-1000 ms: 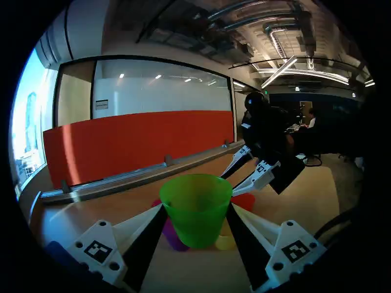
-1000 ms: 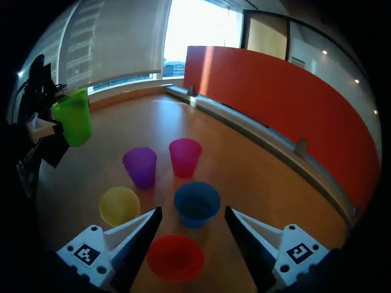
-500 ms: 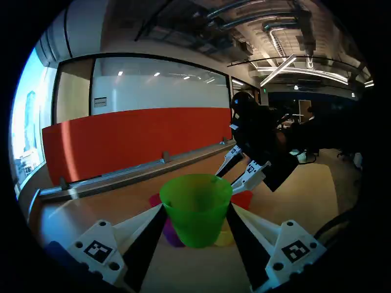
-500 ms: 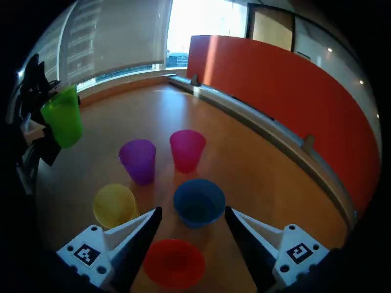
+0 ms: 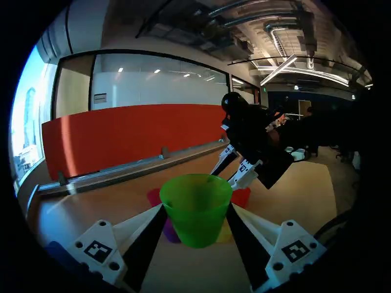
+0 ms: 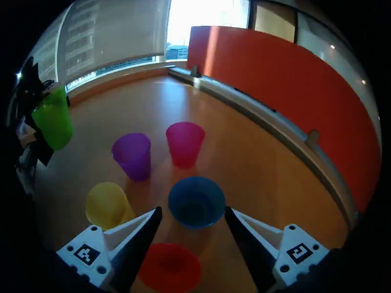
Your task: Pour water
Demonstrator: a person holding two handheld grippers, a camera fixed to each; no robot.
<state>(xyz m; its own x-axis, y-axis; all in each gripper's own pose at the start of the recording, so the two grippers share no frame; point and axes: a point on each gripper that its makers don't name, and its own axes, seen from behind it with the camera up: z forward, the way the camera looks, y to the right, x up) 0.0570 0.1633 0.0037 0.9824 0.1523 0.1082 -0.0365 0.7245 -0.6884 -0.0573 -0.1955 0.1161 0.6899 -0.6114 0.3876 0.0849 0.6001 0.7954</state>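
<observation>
A green cup (image 5: 196,210) stands upright between the fingers of my left gripper (image 5: 195,206), which is shut on it above the table. In the right gripper view that green cup (image 6: 53,124) hangs at the far left. My right gripper (image 6: 192,210) is open and hovers over a group of cups on the wooden table (image 6: 234,141): a blue cup (image 6: 196,201) just past its fingertips, a red cup (image 6: 168,267) under its fingers, a yellow cup (image 6: 105,205), a purple cup (image 6: 132,155) and a magenta cup (image 6: 184,144). The left gripper view shows the right gripper (image 5: 233,168) beyond the green cup.
An orange partition (image 6: 293,83) with a metal rail (image 6: 273,127) at its foot runs along the table's far side. Bright windows (image 6: 205,19) lie behind the table. Office space with ceiling lights (image 5: 283,68) extends to the right in the left gripper view.
The right gripper has moved forward over the cups, so the blue and red cups sit lower in its view. The green cup has drifted left there; the left gripper's hold is unchanged.
</observation>
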